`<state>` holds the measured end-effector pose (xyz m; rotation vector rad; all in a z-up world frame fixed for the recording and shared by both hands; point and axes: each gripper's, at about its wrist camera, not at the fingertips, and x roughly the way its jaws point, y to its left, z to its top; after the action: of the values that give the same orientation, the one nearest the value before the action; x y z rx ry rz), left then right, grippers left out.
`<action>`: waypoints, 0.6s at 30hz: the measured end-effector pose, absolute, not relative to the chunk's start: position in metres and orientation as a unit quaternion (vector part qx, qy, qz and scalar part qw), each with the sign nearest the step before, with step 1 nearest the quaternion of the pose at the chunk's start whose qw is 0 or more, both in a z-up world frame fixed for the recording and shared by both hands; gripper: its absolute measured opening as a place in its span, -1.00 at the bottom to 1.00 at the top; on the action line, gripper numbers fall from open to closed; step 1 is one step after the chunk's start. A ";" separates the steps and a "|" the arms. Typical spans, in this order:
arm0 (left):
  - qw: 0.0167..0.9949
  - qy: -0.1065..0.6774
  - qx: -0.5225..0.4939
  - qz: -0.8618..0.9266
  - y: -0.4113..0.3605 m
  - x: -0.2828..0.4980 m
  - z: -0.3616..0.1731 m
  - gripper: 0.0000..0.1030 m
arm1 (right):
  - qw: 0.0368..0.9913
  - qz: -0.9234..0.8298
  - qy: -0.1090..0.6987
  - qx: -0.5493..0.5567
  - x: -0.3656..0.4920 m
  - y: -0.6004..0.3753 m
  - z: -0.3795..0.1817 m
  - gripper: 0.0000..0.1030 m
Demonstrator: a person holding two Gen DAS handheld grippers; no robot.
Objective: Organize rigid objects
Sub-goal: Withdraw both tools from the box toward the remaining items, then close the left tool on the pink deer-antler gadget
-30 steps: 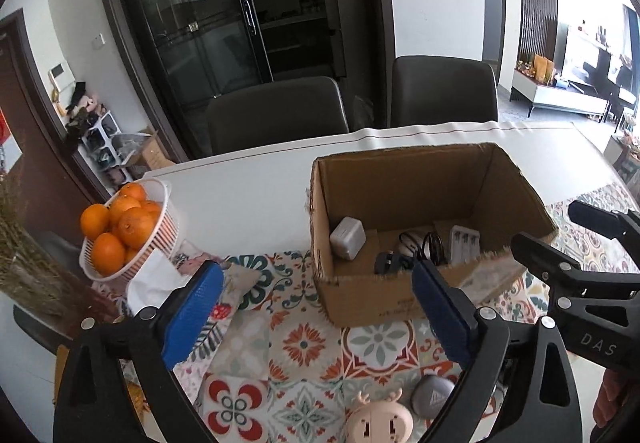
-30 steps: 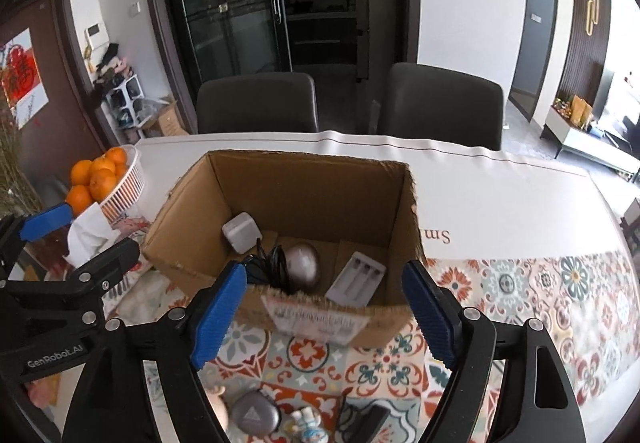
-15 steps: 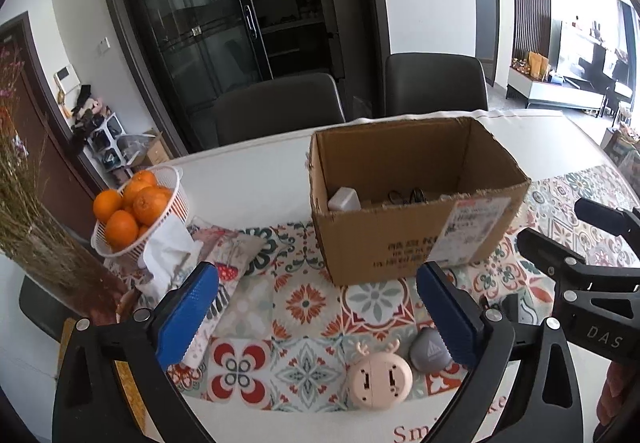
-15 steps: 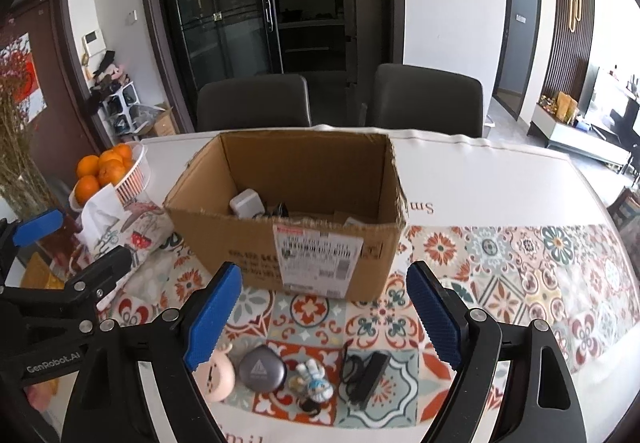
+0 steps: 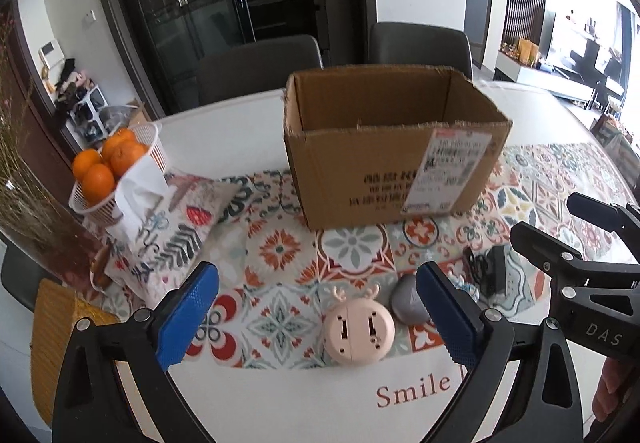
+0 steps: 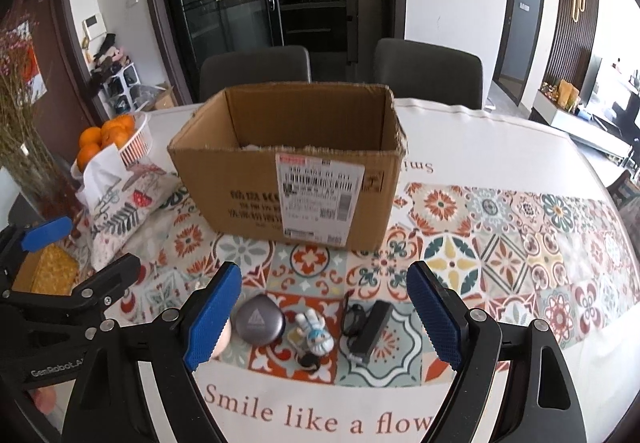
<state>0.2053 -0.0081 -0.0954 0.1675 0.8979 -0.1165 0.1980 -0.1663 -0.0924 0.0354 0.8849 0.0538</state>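
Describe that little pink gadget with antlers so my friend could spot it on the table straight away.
Find the open cardboard box on the patterned tablecloth. In front of it, near the table's edge, lies a row of small items. The pink gadget is the left end of that row, beside a grey pouch: round, pale pink, with two little antlers on top.

Between blue-padded black fingers (image 6: 212, 319) lie a grey pebble-shaped case (image 6: 259, 319), a white-and-blue figurine (image 6: 316, 333) and a black charger (image 6: 370, 331), beyond them a plain brown box (image 6: 288, 179) on the desk's floral orange, teal and white tile-patterned cloth (image 6: 480, 243).
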 end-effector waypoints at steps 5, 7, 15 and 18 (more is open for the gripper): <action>0.887 0.450 0.081 -0.061 -0.009 0.201 -0.109 0.95 | 0.894 0.028 0.446 0.018 0.193 -0.166 -0.106 0.64; 0.883 0.458 0.083 -0.062 -0.009 0.200 -0.116 0.95 | 0.890 0.028 0.454 0.017 0.190 -0.166 -0.112 0.64; 0.861 0.497 0.083 -0.072 -0.011 0.198 -0.147 0.93 | 0.872 0.028 0.489 0.016 0.182 -0.164 -0.139 0.64; 0.852 0.512 0.084 -0.077 -0.012 0.198 -0.160 0.92 | 0.864 0.027 0.502 0.015 0.181 -0.164 -0.151 0.64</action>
<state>0.1983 -0.0125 -0.1598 0.1774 1.0769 -0.1627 0.1806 -0.1638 -0.1507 0.0314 1.0520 0.0559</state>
